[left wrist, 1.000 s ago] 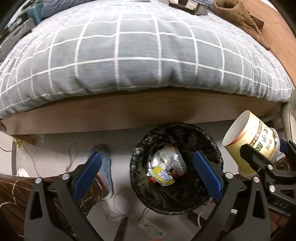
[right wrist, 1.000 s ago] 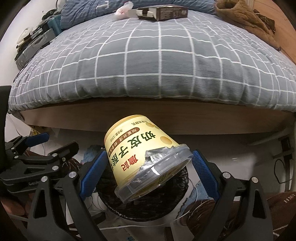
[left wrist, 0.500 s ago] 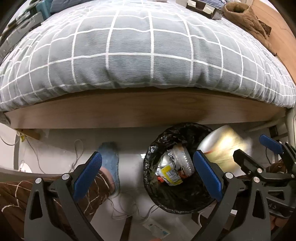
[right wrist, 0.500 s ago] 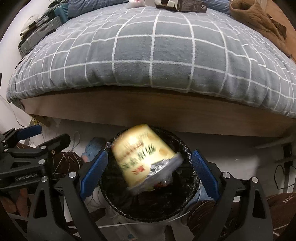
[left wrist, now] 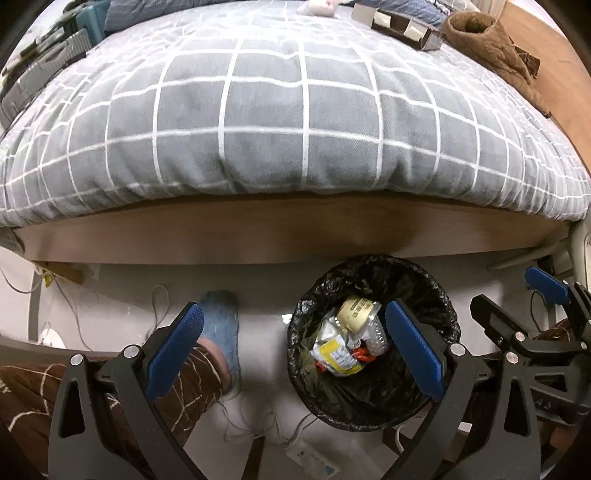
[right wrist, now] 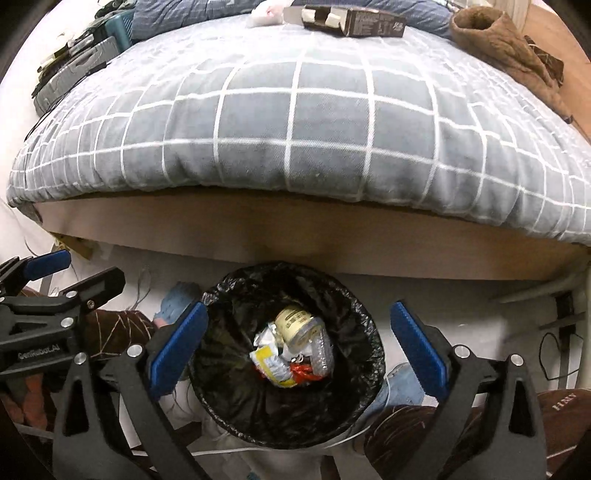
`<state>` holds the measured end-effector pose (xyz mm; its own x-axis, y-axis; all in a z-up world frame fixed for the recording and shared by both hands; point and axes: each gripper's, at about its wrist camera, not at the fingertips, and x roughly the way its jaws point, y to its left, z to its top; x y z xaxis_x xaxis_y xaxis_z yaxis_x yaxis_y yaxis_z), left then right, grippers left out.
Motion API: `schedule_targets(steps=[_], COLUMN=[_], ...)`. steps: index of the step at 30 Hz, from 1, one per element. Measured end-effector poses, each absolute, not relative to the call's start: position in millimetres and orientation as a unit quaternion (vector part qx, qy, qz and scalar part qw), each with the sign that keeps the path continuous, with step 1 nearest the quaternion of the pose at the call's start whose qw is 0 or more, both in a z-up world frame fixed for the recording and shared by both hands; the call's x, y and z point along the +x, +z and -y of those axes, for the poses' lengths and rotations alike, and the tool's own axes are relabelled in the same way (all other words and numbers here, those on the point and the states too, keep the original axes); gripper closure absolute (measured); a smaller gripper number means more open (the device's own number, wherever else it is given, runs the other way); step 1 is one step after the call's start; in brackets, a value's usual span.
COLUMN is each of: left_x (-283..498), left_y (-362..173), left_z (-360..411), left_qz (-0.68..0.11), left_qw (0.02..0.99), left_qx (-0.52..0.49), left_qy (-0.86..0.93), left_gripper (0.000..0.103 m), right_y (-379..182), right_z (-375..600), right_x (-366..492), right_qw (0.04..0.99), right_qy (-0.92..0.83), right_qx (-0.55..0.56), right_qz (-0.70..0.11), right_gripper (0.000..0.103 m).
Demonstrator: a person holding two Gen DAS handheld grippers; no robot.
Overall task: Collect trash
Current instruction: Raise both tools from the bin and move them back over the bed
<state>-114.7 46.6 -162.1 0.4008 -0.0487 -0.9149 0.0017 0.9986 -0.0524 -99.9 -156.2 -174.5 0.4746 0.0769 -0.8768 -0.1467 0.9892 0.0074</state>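
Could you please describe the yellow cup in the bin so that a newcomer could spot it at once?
Below the bed's wooden side board stands a round bin with a black liner. Inside, on top of the trash, lies the yellow cup, tipped on its side. It is the only round tub there; beside it are flat wrappers.

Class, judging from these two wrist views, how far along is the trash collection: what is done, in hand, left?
Done: the yellow cup lies in the bin among wrappers. In hand: nothing; the right gripper is opening, empty, above the bin; the left gripper is open and empty. Left: probably the dark carton and crumpled tissue on the bed.
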Motion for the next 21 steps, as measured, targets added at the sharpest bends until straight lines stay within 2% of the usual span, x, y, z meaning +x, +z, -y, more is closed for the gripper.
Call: schedule_targets(steps=[21], left_x=[-113.1], left_y=[-92.2], left_z=[-33.2], left_qz=[-0.473], left_qw=[0.881], left_qx=[-0.018], left_qy=[-0.022], left_gripper=[0.006], right_y=[-88.9], right_z=[188.2], right_x=[-103.9], right_qw=[0.921], right_qy=[0.030], right_qx=[-0.023], right_qz=[-0.388], right_gripper=[0.008])
